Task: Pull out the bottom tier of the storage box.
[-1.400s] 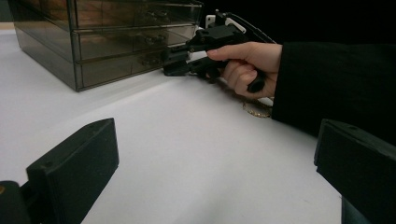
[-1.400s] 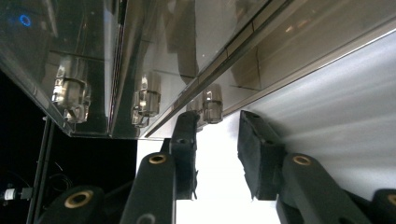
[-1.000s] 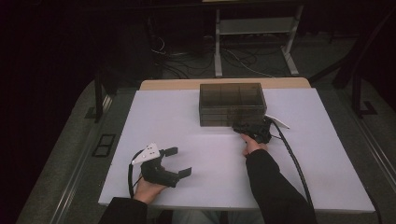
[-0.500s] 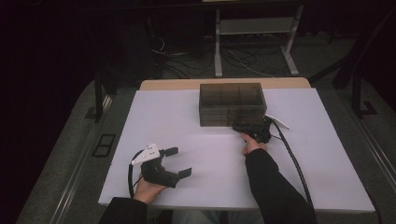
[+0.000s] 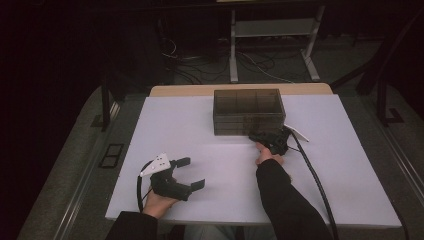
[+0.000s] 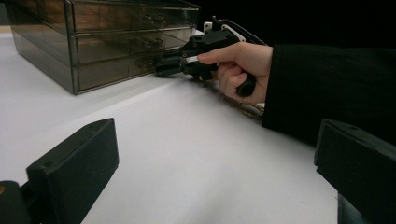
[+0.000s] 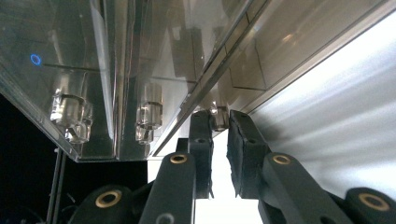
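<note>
Surface point(image 5: 200, 125): one white surface carried everything; nothing on it had shifted across the last second, so the work sat at a held grip, not a pull.

Drawer unit point(image 5: 248, 111): one smoky clear-plastic drawer unit stood toward the far middle of the surface. It was in the same spot as a second earlier, with no drawer visibly drawn out.

Drawers: three were counted, stacked one above another, as seen in the left gripper view point(image 6: 130, 44). All fronts looked flush.

Knobs: three clear knobs were counted in the right gripper view, one per drawer. The lowest knob point(image 7: 218, 116) sat nearest the surface, at the front of the unit.

Right gripper point(image 7: 218, 122): it was pressed up to the front of the unit near its right end, jaws narrowed on the lowest knob, pads on either side of it. The position matched the earlier pictures, so the grasp appeared settled and the bottom drawer seemed ready to be pulled.

Left gripper point(image 5: 192, 173): it lay low on the near left of the surface, well apart from the unit, jaws spread wide and empty. It had not moved either.

Grippers: two.

Meaning for the task: judged as grasp made, opening not yet begun.
</note>
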